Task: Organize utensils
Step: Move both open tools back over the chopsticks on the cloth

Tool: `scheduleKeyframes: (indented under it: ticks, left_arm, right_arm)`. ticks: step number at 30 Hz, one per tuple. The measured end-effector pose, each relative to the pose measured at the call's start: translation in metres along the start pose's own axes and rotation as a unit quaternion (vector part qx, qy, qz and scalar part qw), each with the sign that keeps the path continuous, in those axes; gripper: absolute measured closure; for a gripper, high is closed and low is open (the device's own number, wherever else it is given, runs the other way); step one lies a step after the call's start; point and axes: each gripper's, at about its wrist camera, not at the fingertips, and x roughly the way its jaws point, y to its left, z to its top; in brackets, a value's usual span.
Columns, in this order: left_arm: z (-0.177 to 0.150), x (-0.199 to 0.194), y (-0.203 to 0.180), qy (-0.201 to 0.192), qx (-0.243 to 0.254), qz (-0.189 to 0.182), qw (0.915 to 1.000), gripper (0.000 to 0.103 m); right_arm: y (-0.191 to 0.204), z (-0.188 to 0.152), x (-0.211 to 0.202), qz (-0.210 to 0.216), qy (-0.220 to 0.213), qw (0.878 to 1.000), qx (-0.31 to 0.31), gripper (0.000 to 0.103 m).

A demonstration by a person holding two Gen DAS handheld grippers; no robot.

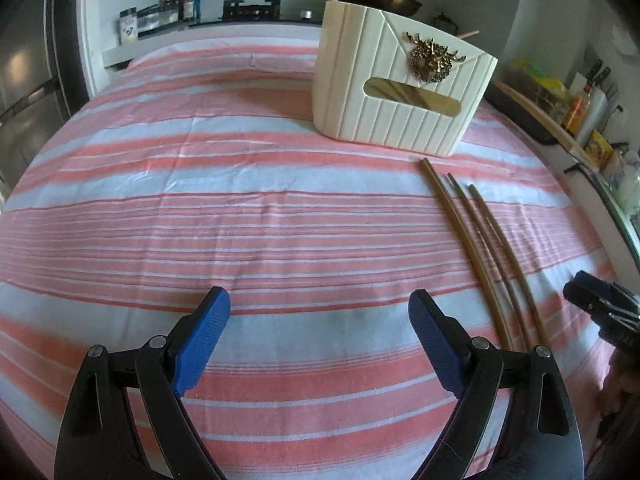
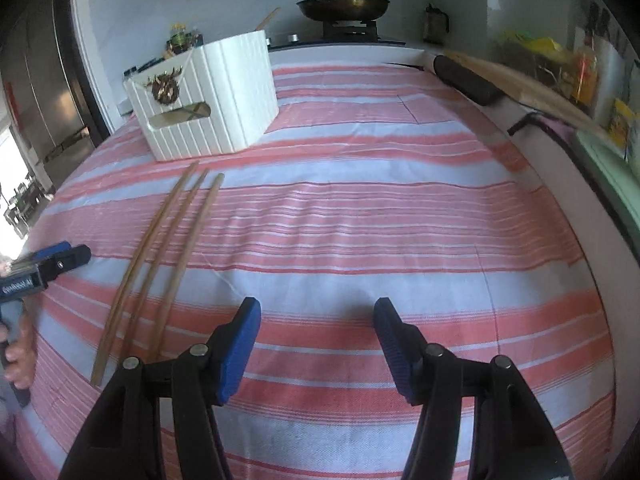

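Observation:
Three long brown chopsticks (image 1: 482, 240) lie side by side on the striped cloth, right of my left gripper; they also show in the right wrist view (image 2: 160, 256), left of my right gripper. A cream ribbed utensil box (image 1: 396, 84) with a gold deer ornament stands beyond them, with more chopsticks sticking out of its top; it also shows in the right wrist view (image 2: 212, 100). My left gripper (image 1: 320, 312) is open and empty above the cloth. My right gripper (image 2: 316, 320) is open and empty too. Each gripper appears at the edge of the other's view.
The pink and white striped cloth (image 1: 240, 208) covers the table. A stove with a lidded pan (image 2: 344, 6) stands behind. A shelf with bottles and packets (image 1: 580, 108) runs along the right. A steel fridge (image 1: 28, 80) is at the left.

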Motion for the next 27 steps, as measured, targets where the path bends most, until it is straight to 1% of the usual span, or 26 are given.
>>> scheduleKeyframes:
  ticks: [9, 15, 21, 22, 24, 26, 27]
  left_arm:
    - [-0.001, 0.001, -0.002, 0.002, 0.006, 0.024, 0.9997, 0.011]
    - [-0.001, 0.0, 0.001, 0.0, -0.004, 0.037, 0.9993, 0.012]
    - [-0.002, -0.007, 0.003, -0.019, -0.014, 0.067, 0.9975, 0.012]
    - [-0.001, -0.008, 0.002, -0.02, -0.013, 0.064, 0.9977, 0.012]
    - [-0.001, -0.011, -0.001, -0.014, -0.022, 0.039, 0.9989, 0.013]
    - [0.001, -0.015, -0.009, -0.008, -0.037, -0.006, 0.9993, 0.012]
    - [0.002, -0.017, -0.013, -0.008, -0.037, -0.016, 0.9992, 0.012]
  right_arm:
    - [0.002, -0.001, 0.001, -0.007, 0.001, 1.0, -0.004, 0.043]
    - [0.001, -0.001, 0.0, -0.014, -0.001, 1.0, -0.003, 0.043]
    - [0.001, -0.001, -0.003, -0.025, -0.008, 1.0, 0.003, 0.043]
    - [0.001, -0.001, -0.006, -0.021, -0.015, 1.0, 0.01, 0.043]
    - [0.005, -0.001, -0.013, 0.009, -0.025, 0.999, 0.03, 0.043]
    - [0.018, -0.001, -0.02, 0.044, -0.027, 0.998, 0.027, 0.043]
    - [0.025, -0.001, -0.022, 0.05, -0.028, 0.998, 0.017, 0.043]
